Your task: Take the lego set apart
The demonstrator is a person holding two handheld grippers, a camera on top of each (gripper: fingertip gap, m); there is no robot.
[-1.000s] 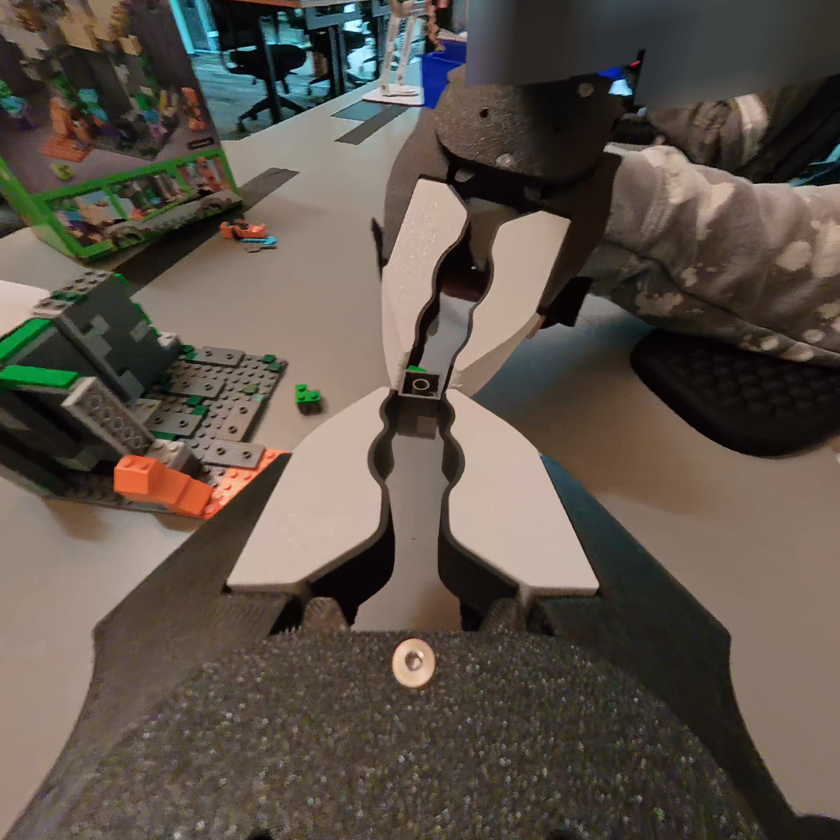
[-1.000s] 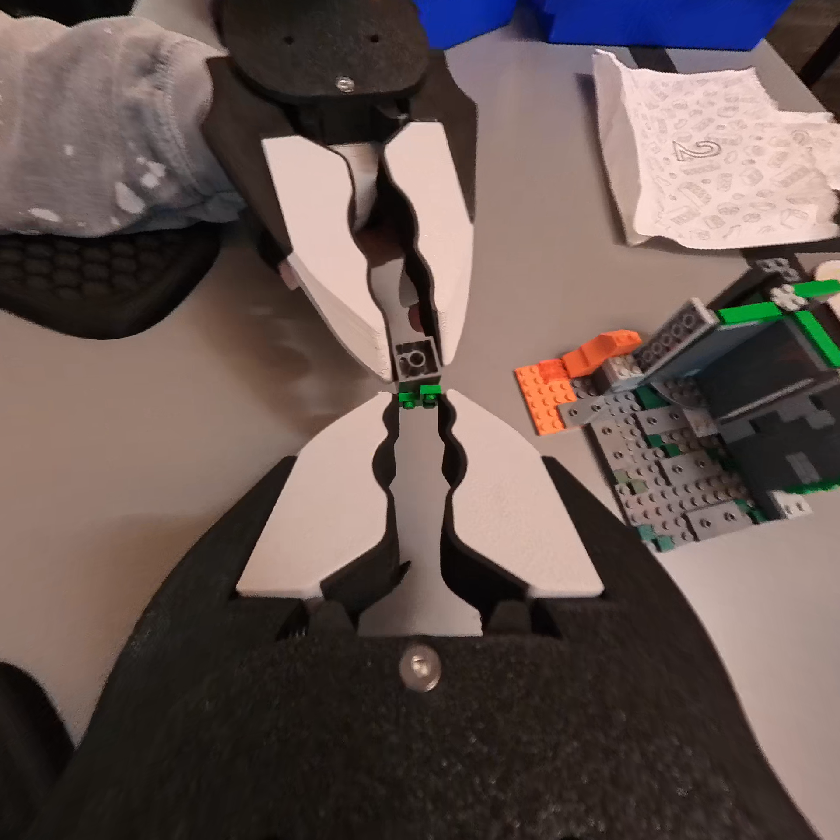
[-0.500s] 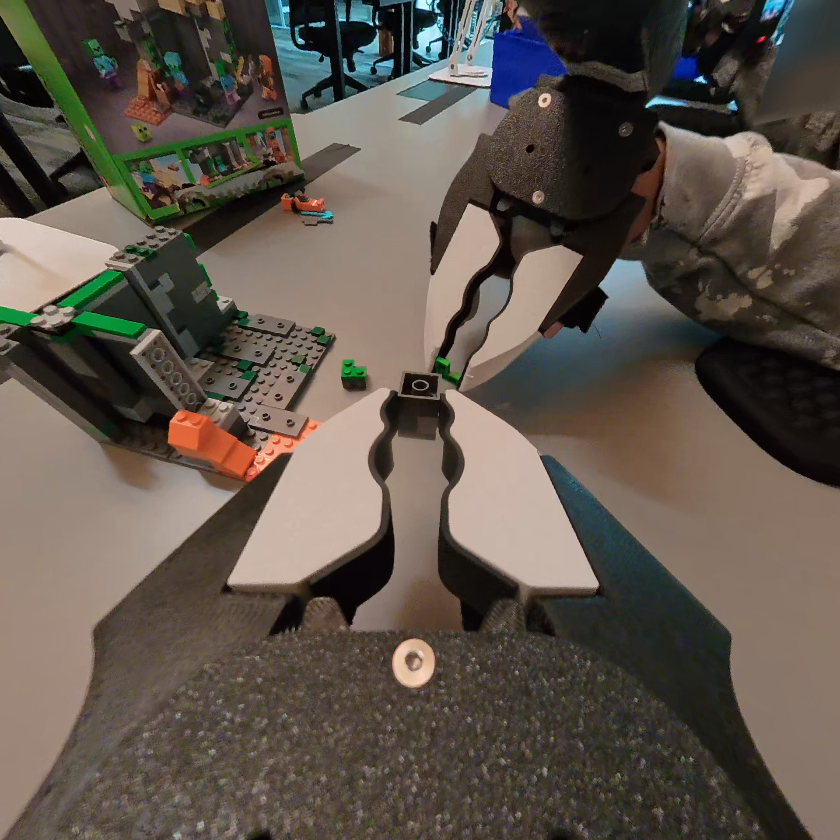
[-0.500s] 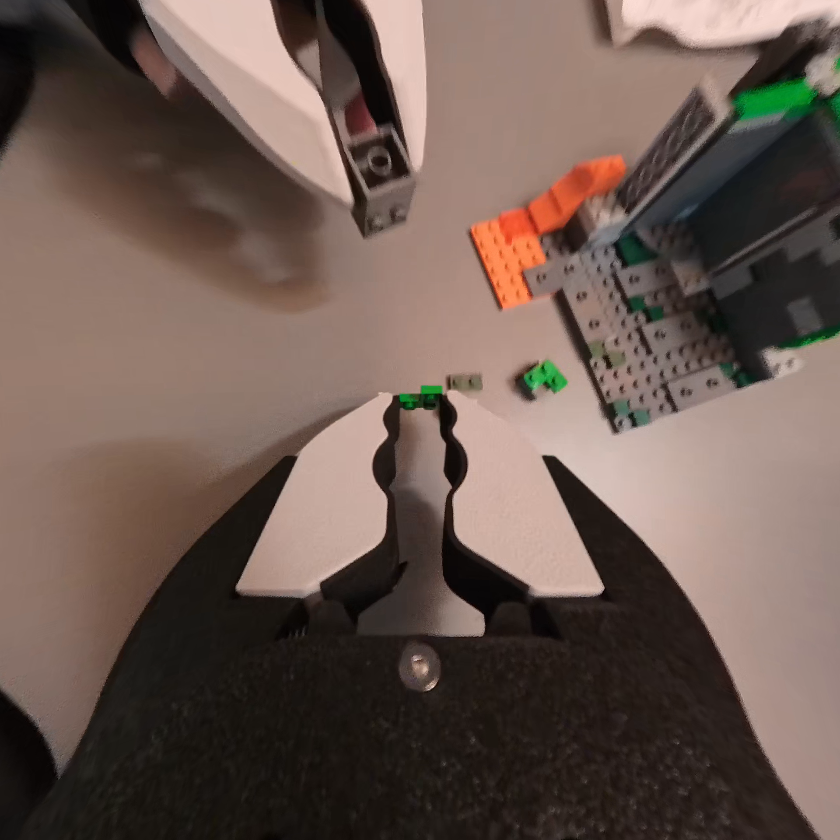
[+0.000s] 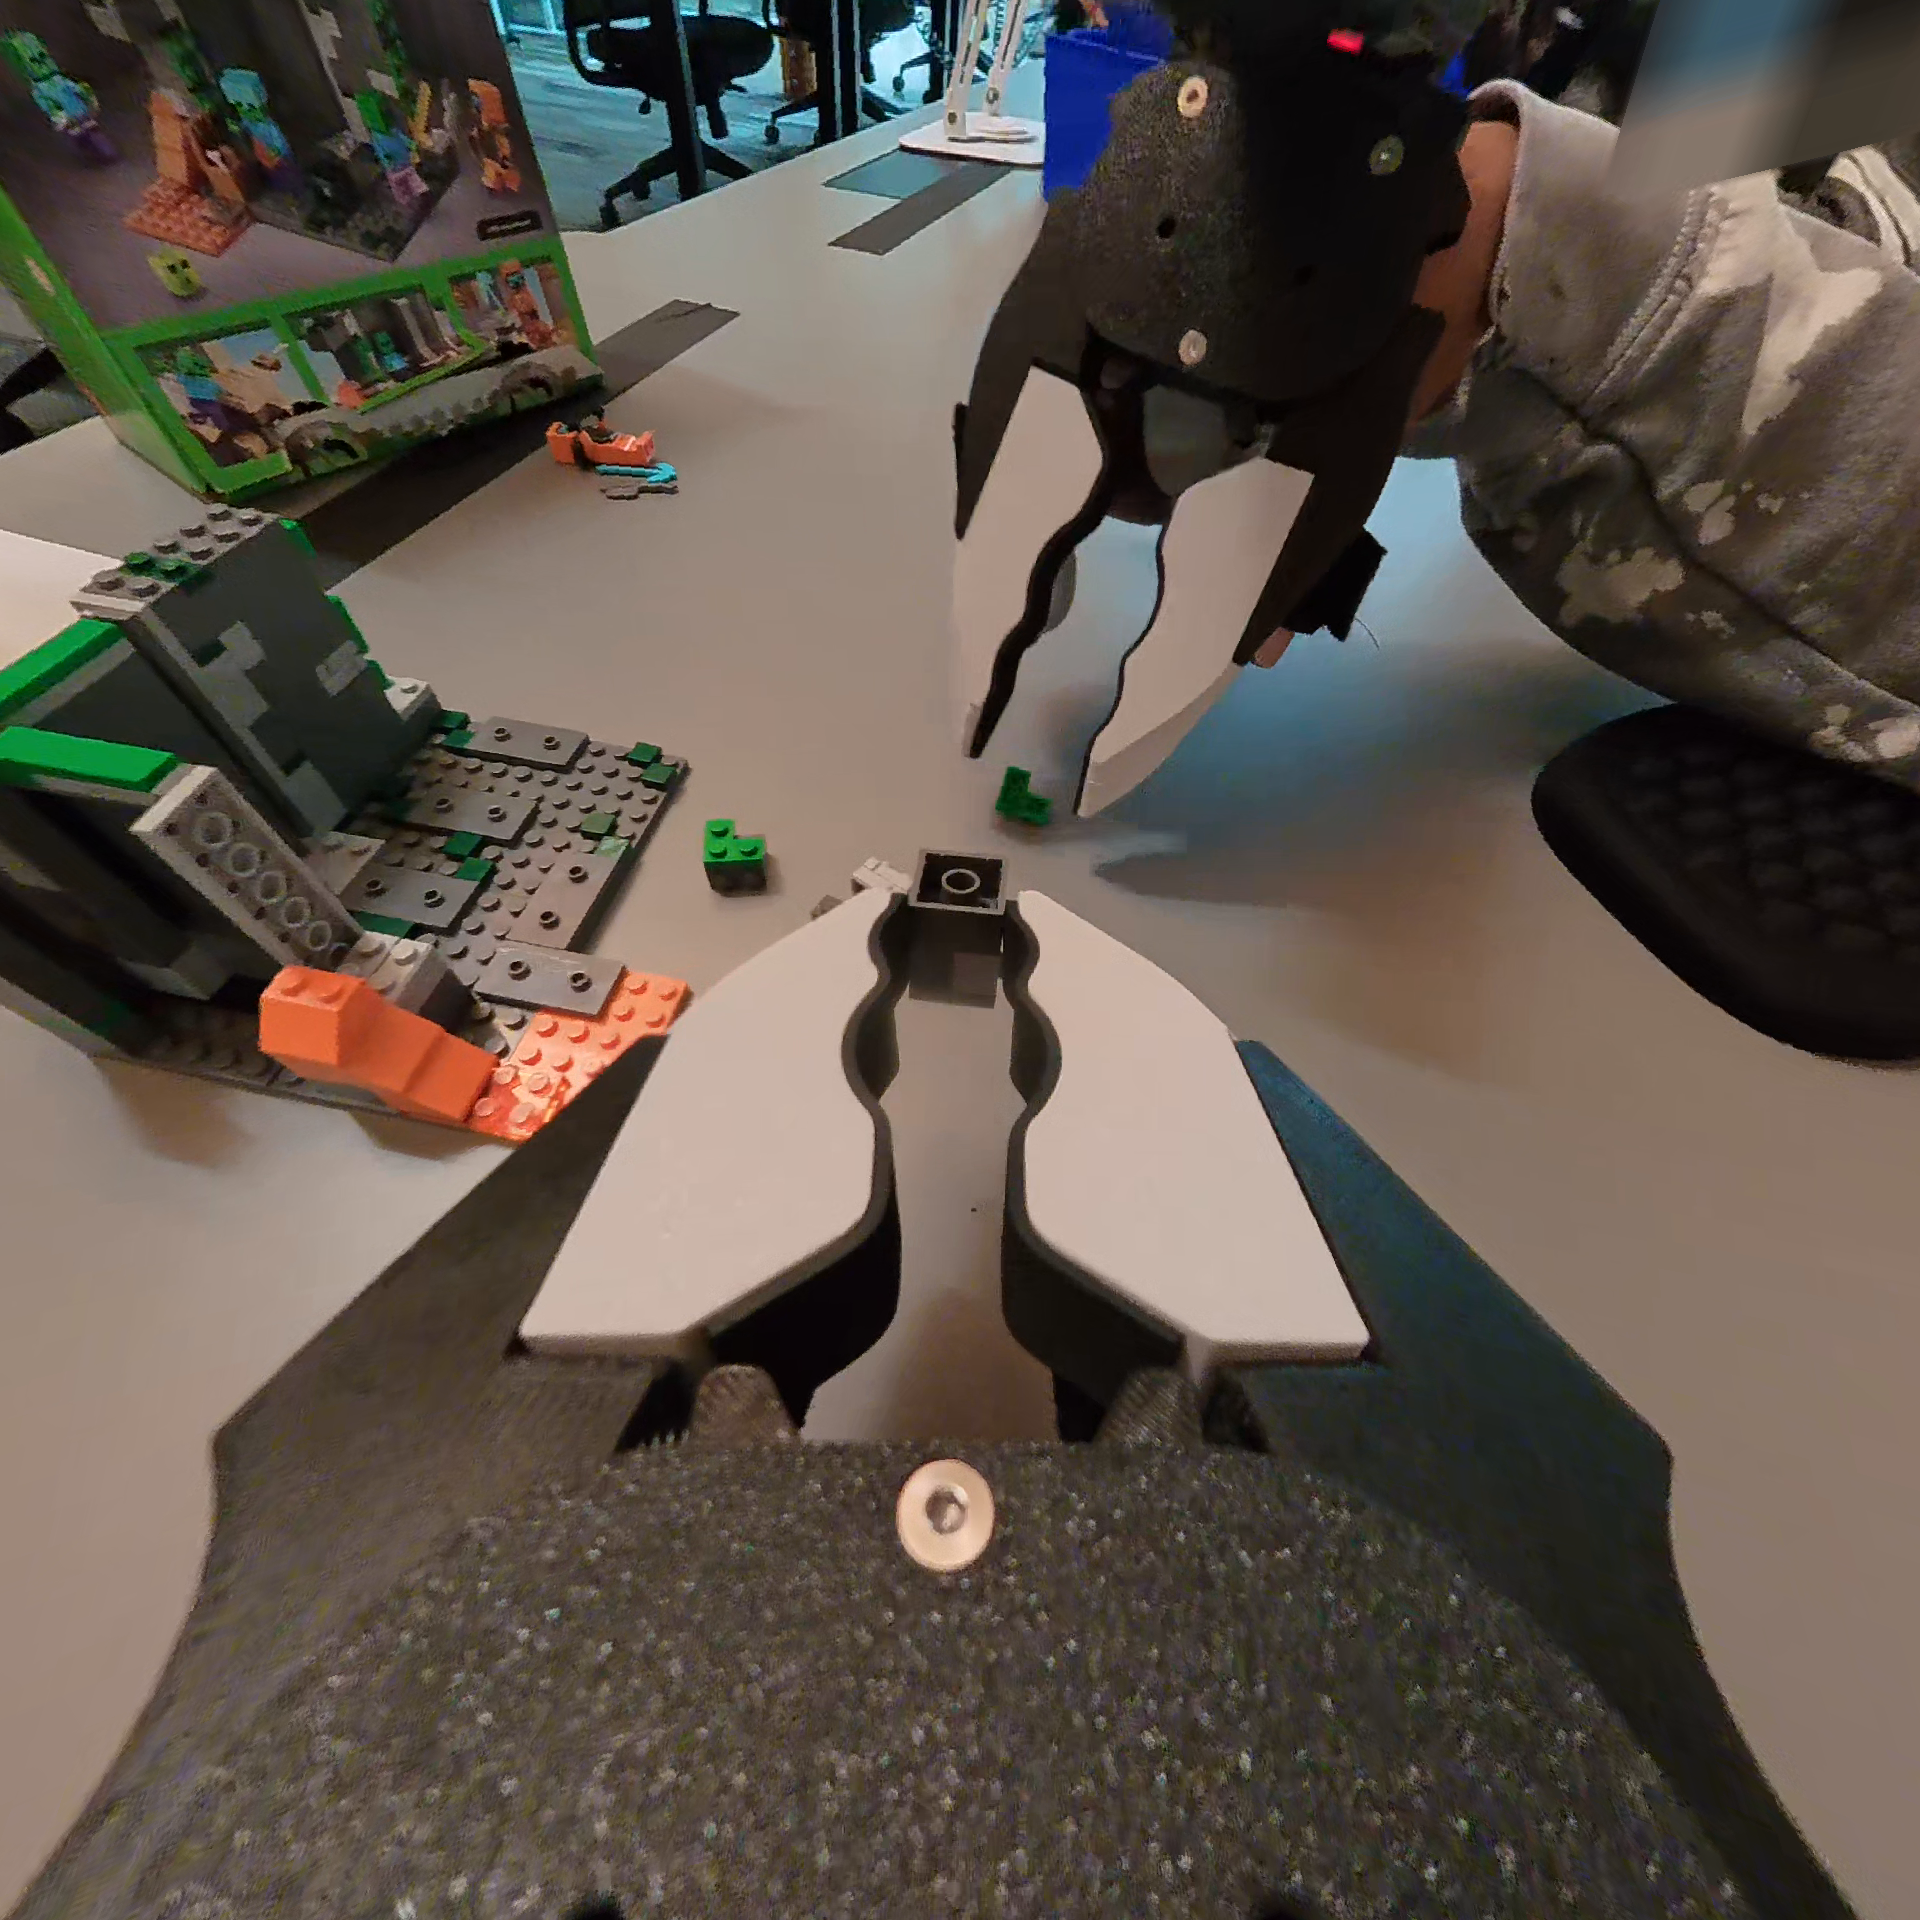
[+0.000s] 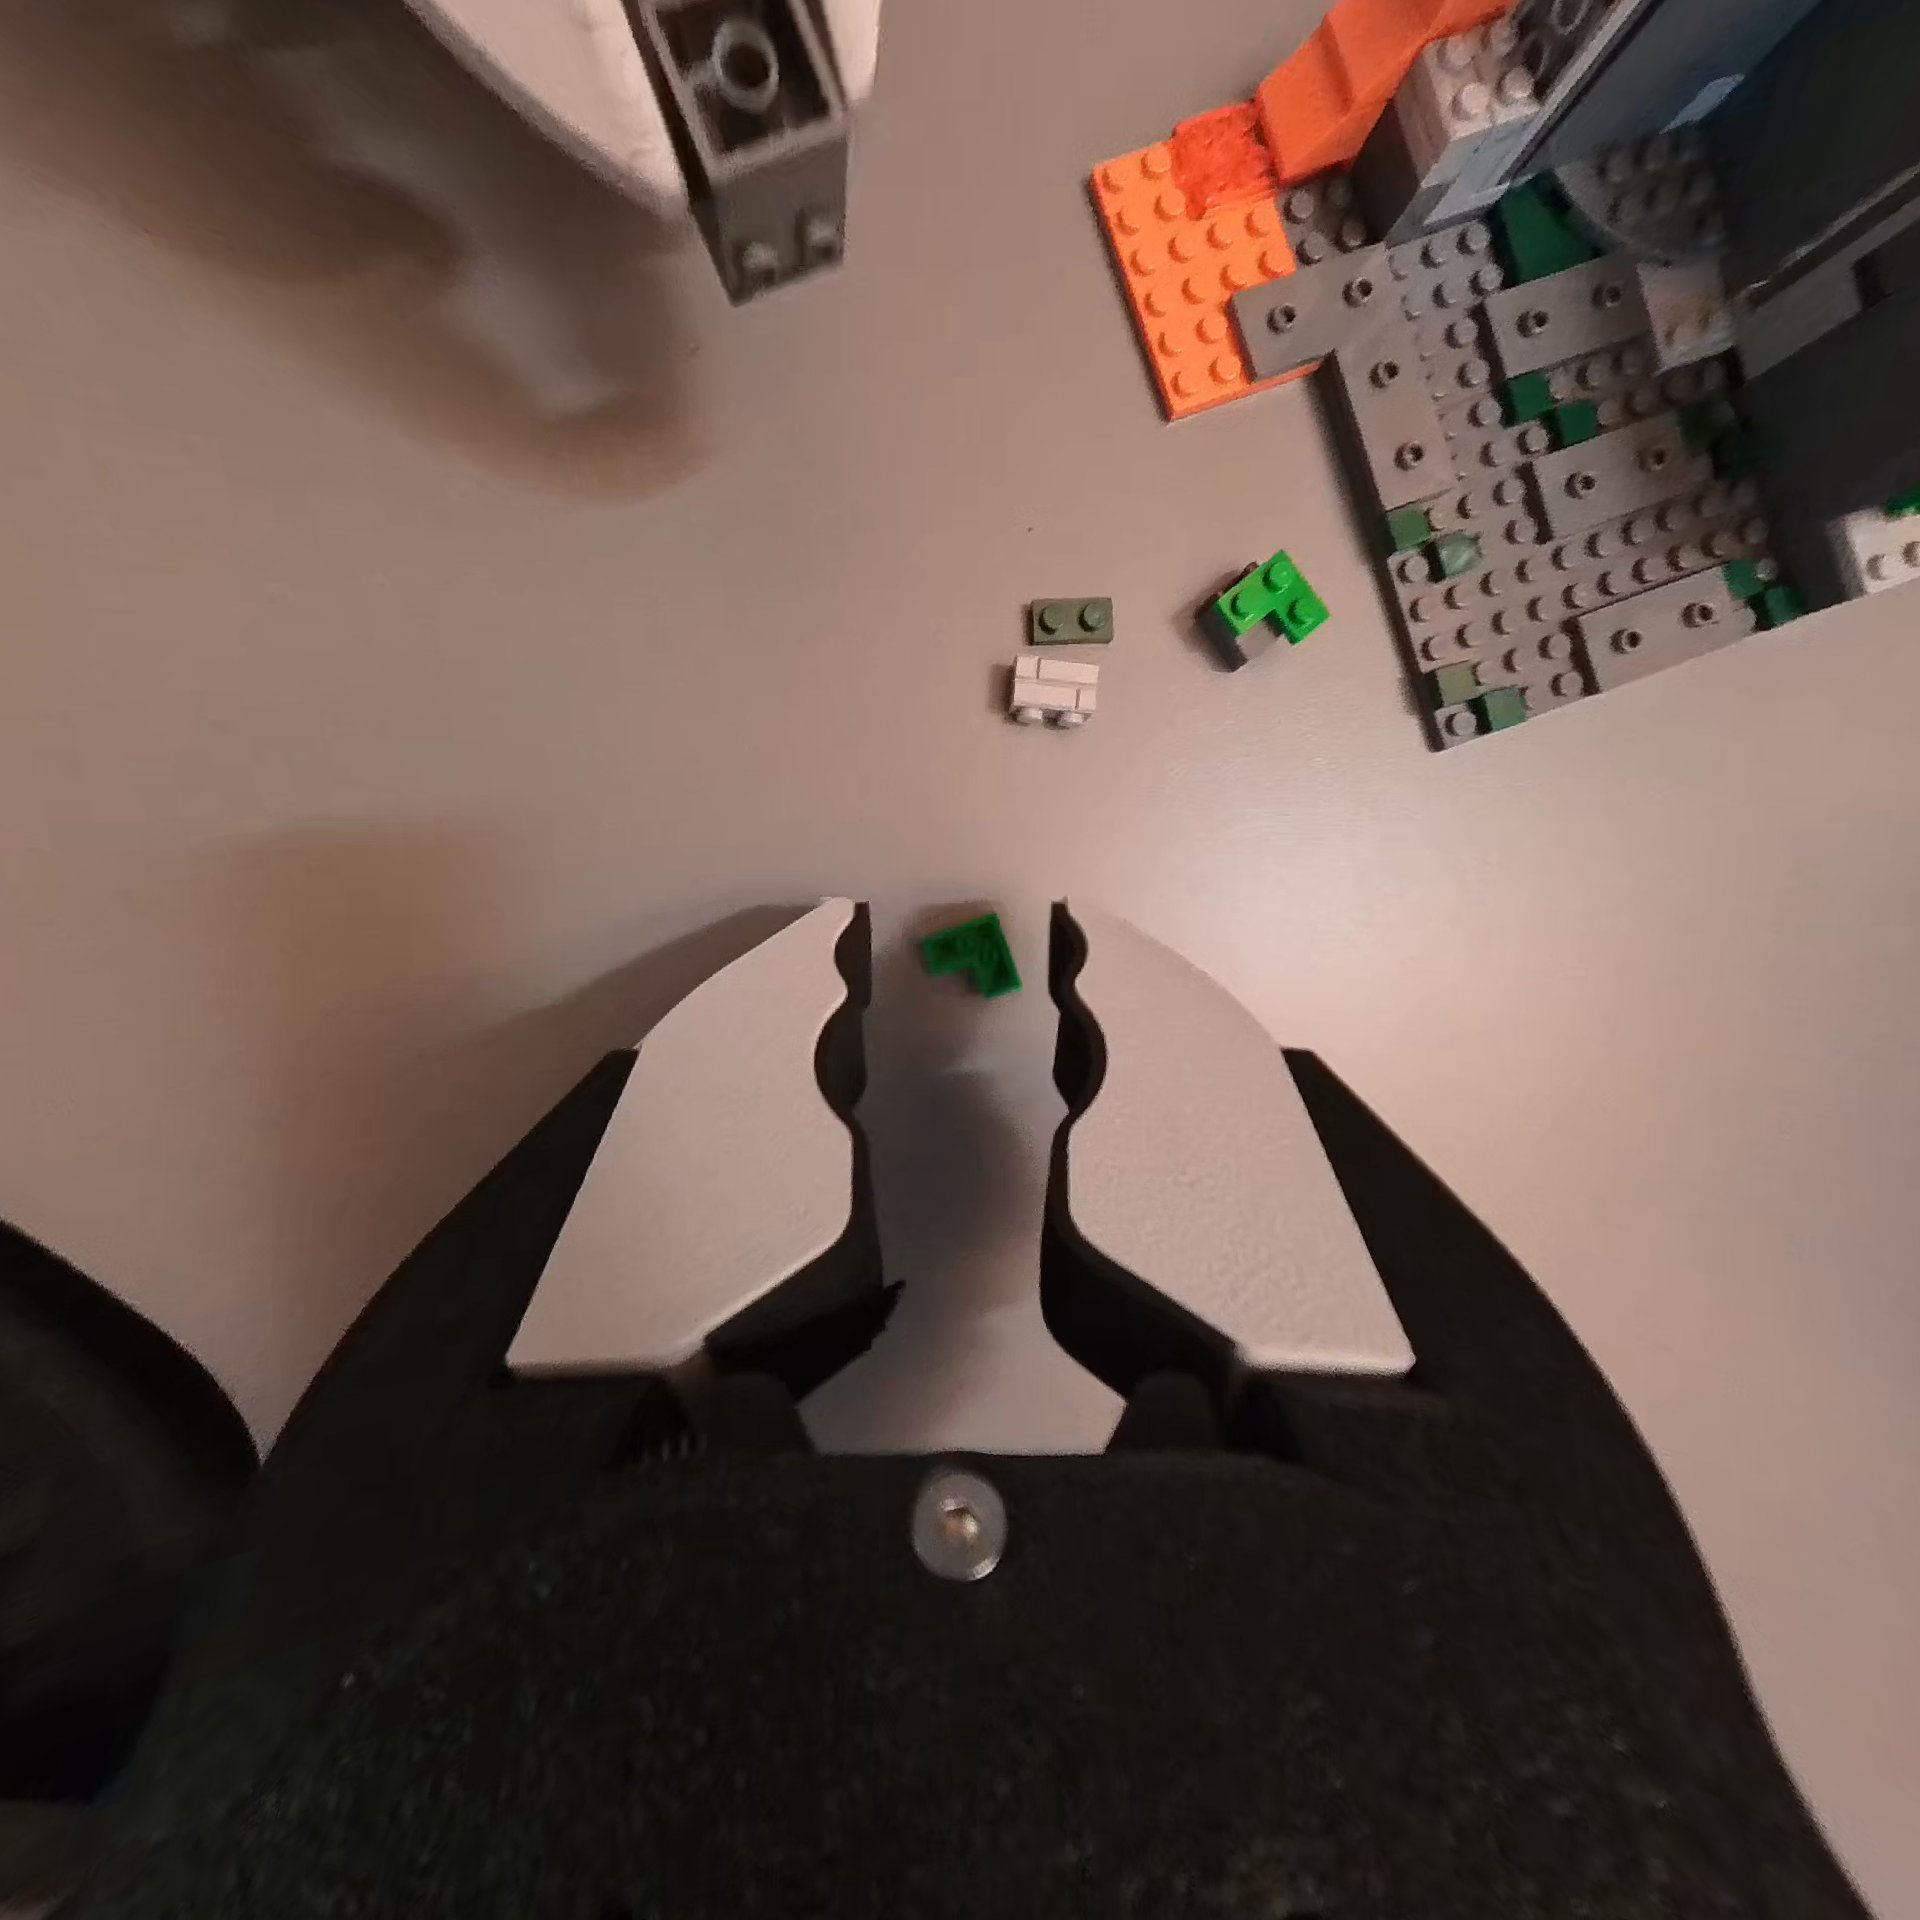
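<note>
My left gripper (image 5: 956, 906) is shut on a dark grey brick (image 5: 958, 881) and holds it above the table; the brick also shows at the top of the right wrist view (image 6: 764, 156). My right gripper (image 6: 954, 916) is open, tips close to the table. A small green L-shaped plate (image 6: 971, 951) lies loose on the table between its fingertips. In the left wrist view the right gripper (image 5: 1031, 774) stands open over that green plate (image 5: 1023, 798). The partly built grey, green and orange lego set (image 5: 312, 831) stands to the left, and at the upper right in the right wrist view (image 6: 1558, 468).
Loose pieces lie near the set: a green and grey L-shaped piece (image 6: 1265, 611), a dark grey plate (image 6: 1072, 620), a light grey brick (image 6: 1055, 688). The set's box (image 5: 281, 208) stands at the back left. A black mesh pad (image 5: 1766, 883) lies on the right. The gap from one gripper's tips to the other's is roughly 10 cm.
The two grippers pulled apart, splitting the green plate from the grey brick. My right gripper then dropped toward the table, opened and let the green plate go.
</note>
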